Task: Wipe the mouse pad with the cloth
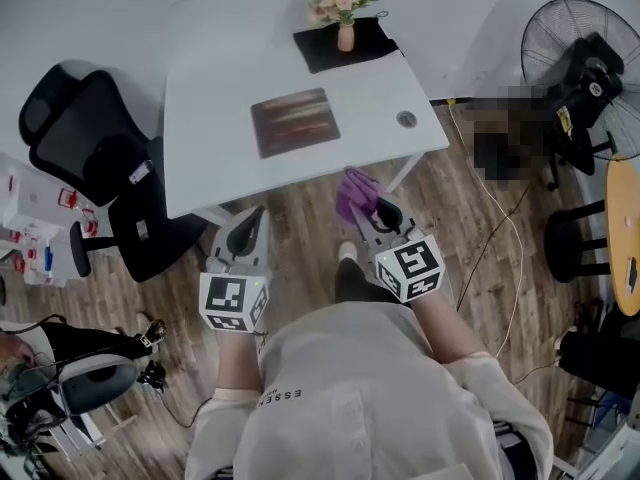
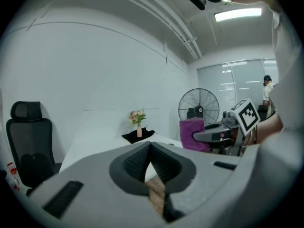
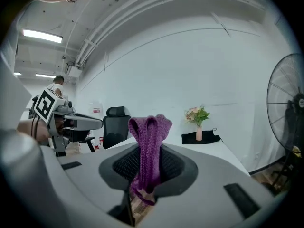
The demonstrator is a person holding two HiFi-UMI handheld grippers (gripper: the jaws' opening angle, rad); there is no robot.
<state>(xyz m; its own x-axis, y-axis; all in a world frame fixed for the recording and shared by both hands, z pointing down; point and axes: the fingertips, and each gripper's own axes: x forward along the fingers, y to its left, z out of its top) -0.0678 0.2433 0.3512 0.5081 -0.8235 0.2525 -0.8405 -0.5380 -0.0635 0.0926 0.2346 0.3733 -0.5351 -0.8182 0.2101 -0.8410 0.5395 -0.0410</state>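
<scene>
A brown mouse pad (image 1: 294, 121) lies flat on the white table (image 1: 210, 158), near its middle. A purple knitted cloth (image 1: 356, 194) (image 3: 148, 148) is held in my right gripper (image 1: 368, 214) (image 3: 147, 167), whose jaws are shut on it; the cloth sticks up past the fingertips. That gripper hovers off the table's near edge, over the wood floor. My left gripper (image 1: 250, 230) (image 2: 150, 167) is level with it to the left, jaws shut with nothing between them. In the left gripper view the cloth (image 2: 194, 133) and right gripper (image 2: 223, 132) show at the right.
A vase of flowers (image 1: 342, 10) stands on a black mat (image 1: 340, 46) at the table's far edge. A black office chair (image 1: 95, 158) is at the left, a standing fan (image 1: 585, 73) at the right, with cables (image 1: 500, 218) on the floor. A cable hole (image 1: 406, 119) marks the table's right side.
</scene>
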